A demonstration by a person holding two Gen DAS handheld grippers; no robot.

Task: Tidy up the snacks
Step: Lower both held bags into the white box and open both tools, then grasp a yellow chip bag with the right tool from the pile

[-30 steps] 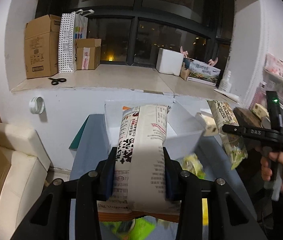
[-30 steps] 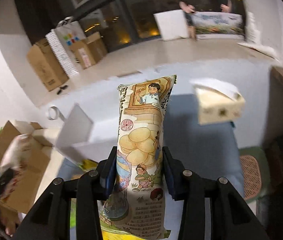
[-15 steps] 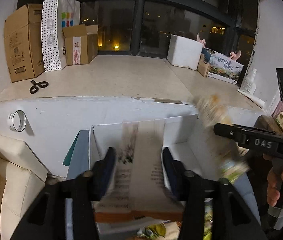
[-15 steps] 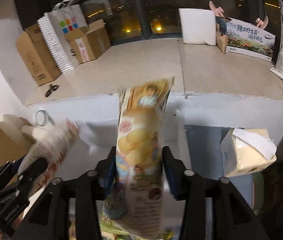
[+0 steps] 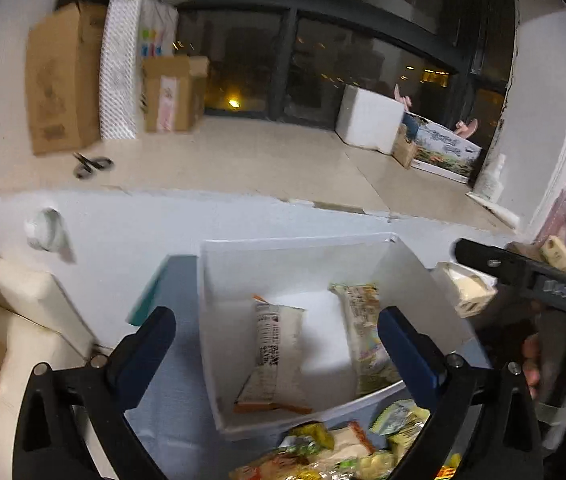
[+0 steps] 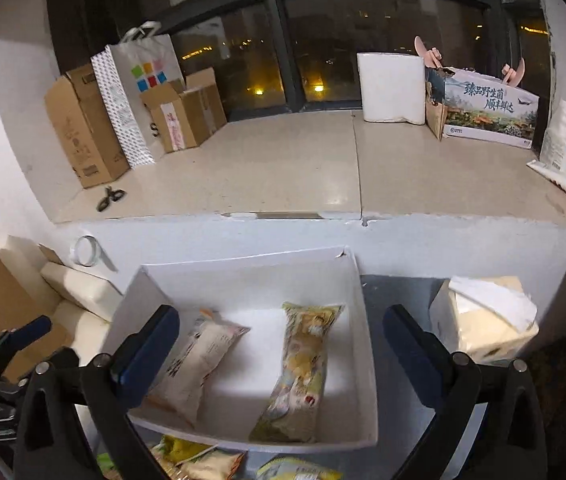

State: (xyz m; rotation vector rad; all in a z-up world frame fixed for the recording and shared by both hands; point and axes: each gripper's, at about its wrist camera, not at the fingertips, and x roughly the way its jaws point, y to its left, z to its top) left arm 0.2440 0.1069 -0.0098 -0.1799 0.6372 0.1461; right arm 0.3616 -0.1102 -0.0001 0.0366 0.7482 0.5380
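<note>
Two snack packets lie side by side inside an open white box (image 6: 363, 360) that stands on a blue-grey bench (image 6: 395, 292). The white packet with black print (image 5: 277, 356) rests on the box's left half, tilted against the floor of the box with its orange-edged end nearest the camera. The yellow-green packet with cartoon artwork (image 6: 303, 376) lies on the right half, lengthwise, close to the right wall. The two packets sit near each other but apart.

The left tool (image 5: 277, 340) hangs above the box with its jaws opening, spread wide to either side of the box; nothing sits between the blue pads (image 5: 407, 348), and they touch neither packet. The right tool (image 6: 281, 350) is likewise above the box, jaws opening and spread wide, pads clear of both packets. In the left wrist view the right tool's black body appears at the right edge with a hand (image 5: 555, 364) around its handle.

In front of the box, at the near edge of the bench, a heap of loose snack packets (image 5: 347, 448) in yellow and green lies unsorted. Just to the right of the box stands a cream tissue box (image 6: 487, 320) with white paper sticking out. Behind the bench runs a pale ledge (image 6: 283, 168) below a dark window, carrying cardboard boxes (image 6: 83, 128), a dotted paper bag (image 6: 131, 96), black scissors (image 6: 111, 198) and a white foam box (image 6: 391, 88).
</note>
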